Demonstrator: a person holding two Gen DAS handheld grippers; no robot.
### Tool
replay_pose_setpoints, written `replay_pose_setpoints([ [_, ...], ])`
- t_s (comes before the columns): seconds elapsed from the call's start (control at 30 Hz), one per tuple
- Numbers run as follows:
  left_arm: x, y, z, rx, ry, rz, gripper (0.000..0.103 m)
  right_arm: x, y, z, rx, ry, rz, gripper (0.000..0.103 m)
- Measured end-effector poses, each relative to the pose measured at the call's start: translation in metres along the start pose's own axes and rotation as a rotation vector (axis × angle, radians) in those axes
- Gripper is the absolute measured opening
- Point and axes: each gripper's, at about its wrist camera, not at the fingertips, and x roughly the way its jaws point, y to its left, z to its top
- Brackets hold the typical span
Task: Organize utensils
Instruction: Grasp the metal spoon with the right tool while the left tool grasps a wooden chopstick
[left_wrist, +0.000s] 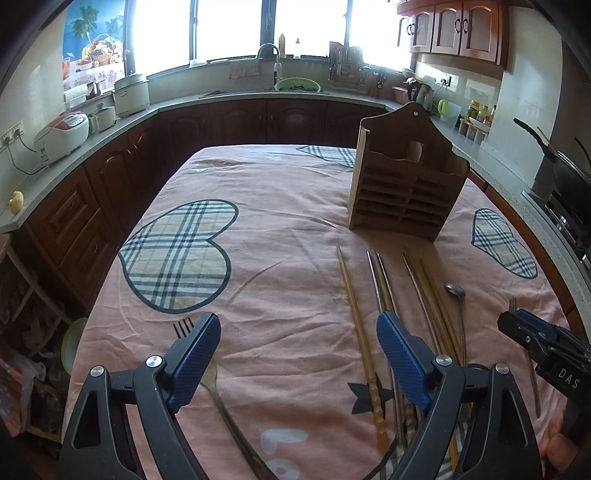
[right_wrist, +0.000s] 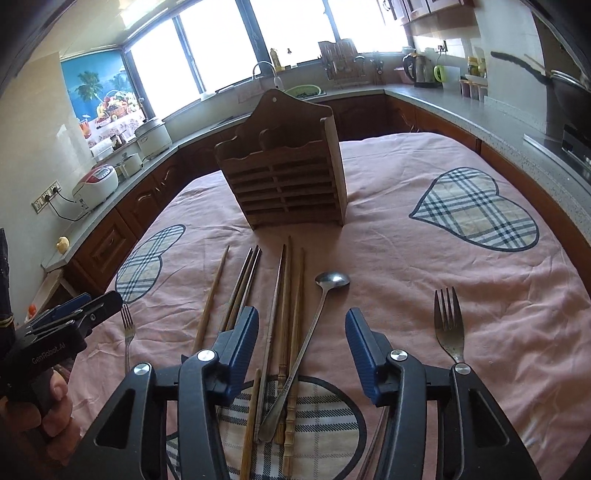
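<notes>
Chopsticks (right_wrist: 284, 302), spoon (right_wrist: 325, 291) and forks (right_wrist: 448, 325) all lie loose on the pink tabletop (right_wrist: 461, 295), just before the wooden holder (right_wrist: 284, 173) (nothing I can see slotted in), so the sorting looks barely begun. Right tool (right_wrist: 301, 347) hangs half-parted over the spoon handle, gripping nothing; left tool (left_wrist: 295, 350) gapes wide, empty.

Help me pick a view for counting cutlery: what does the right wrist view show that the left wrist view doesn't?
Only the right wrist view shows the large fork whole, beside the open right gripper, and a hand holding the left gripper.

Only the left wrist view shows a fork partly hidden by a finger of the open left gripper.

Both show the wooden holder, the chopsticks and the spoon.
</notes>
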Motion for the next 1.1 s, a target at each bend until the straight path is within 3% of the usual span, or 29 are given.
replay_pose_setpoints([
  [0.23, 0.045, -0.016, 0.033, 0.044, 0.100, -0.035, 0.080, 0.038, -0.011, 0.008, 0.036, 0.099, -0.010, 0.039],
  [0.53, 0.115, -0.028, 0.064, 0.082, 0.194, -0.023, 0.075, 0.078, -0.026, 0.016, 0.093, 0.209, -0.006, 0.038],
  [0.77, 0.162, -0.037, 0.066, 0.108, 0.293, -0.033, 0.046, 0.088, -0.029, 0.024, 0.089, 0.229, 0.003, 0.034],
  [0.83, 0.166, -0.042, 0.066, 0.133, 0.283, -0.021, 0.045, 0.089, -0.030, 0.025, 0.089, 0.231, 0.001, 0.028],
  [0.9, 0.168, -0.045, 0.066, 0.135, 0.277, -0.025, 0.035, 0.089, -0.032, 0.025, 0.097, 0.232, 0.003, 0.023],
  [1.0, 0.169, -0.048, 0.066, 0.141, 0.275, -0.038, 0.012, 0.089, -0.033, 0.024, 0.105, 0.239, 0.013, 0.014],
  [1.1, 0.165, -0.050, 0.065, 0.150, 0.270, -0.050, 0.007, 0.089, -0.031, 0.024, 0.098, 0.238, 0.020, 0.007],
])
